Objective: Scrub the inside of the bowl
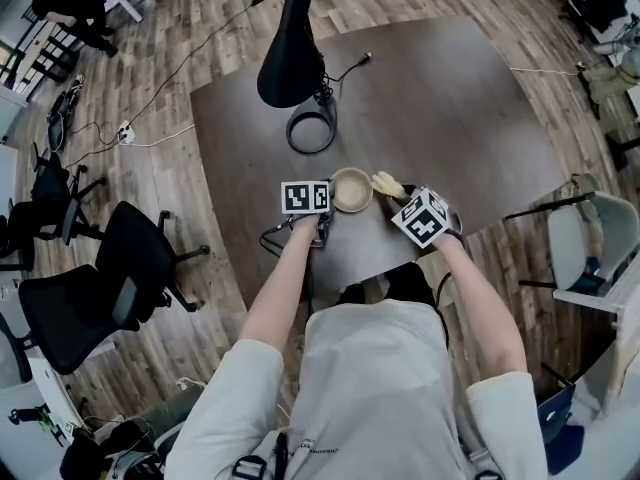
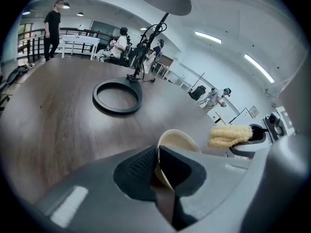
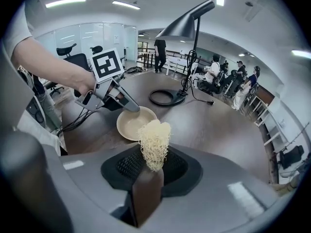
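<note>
You stand at a dark brown square wooden tabletop (image 1: 450, 118) on a wood-plank floor (image 1: 200, 28). A black desk lamp with a cone shade (image 1: 290, 68) rises from its black ring base (image 1: 291, 131) near the tabletop's middle. Black office chairs (image 1: 140, 258) sit to your left and a white chair (image 1: 570, 233) to your right. Long ceiling strip lights (image 3: 65, 2) shine overhead. Glass partitions (image 3: 92, 35) line the far wall, and seated people (image 3: 212, 71) fill the room behind the lamp.
</note>
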Tool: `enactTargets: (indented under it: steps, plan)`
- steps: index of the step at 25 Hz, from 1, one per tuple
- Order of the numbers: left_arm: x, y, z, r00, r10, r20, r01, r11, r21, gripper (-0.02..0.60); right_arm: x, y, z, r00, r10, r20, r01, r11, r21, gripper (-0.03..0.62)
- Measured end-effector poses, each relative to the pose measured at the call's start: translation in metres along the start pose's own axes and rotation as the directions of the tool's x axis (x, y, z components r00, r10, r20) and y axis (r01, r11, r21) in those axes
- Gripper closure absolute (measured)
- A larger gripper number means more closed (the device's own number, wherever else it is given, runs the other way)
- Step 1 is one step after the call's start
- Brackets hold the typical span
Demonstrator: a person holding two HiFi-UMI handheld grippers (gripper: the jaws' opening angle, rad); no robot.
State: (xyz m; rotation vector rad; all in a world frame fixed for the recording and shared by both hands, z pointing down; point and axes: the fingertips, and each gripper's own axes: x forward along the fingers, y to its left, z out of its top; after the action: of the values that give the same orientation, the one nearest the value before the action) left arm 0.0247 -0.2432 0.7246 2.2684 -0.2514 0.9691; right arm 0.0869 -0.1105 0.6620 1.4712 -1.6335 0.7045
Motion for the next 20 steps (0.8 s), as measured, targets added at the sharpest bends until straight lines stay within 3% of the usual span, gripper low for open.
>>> enactTargets:
  steps: [4, 8, 14, 17, 20]
  plan:
    - [-0.001, -0.004, -0.001, 1.0, -0.012, 0.002, 0.012, 1.0, -0.017, 0.557, 0.002, 0.004, 0.001, 1.0, 0.009, 0.001, -0.009, 1.0, 0.016, 0.48]
    - [-0.008, -0.009, 0.007, 0.999, -0.011, 0.037, 0.01, 0.999, 0.032, 0.523, 0.003, 0.002, 0.008, 1.0, 0.0, 0.025, -0.001, 0.999, 0.047, 0.48]
    - [-0.04, -0.014, 0.008, 0.994, 0.084, 0.077, -0.093, 0.989, 0.12, 0.517, 0.004, 0.005, 0.013, 0.994, -0.023, 0.107, 0.005, 0.987, 0.163, 0.48]
    - [-0.071, -0.022, 0.012, 0.97, 0.156, 0.188, -0.187, 0.97, 0.159, 0.536, 0.0, 0.006, 0.015, 0.985, -0.042, 0.165, 0.004, 0.974, 0.225, 0.48]
    - [-0.109, -0.047, 0.029, 0.907, 0.18, 0.382, -0.239, 0.964, 0.114, 0.581, -0.01, 0.01, 0.016, 0.968, -0.018, 0.249, -0.061, 0.949, 0.308, 0.48]
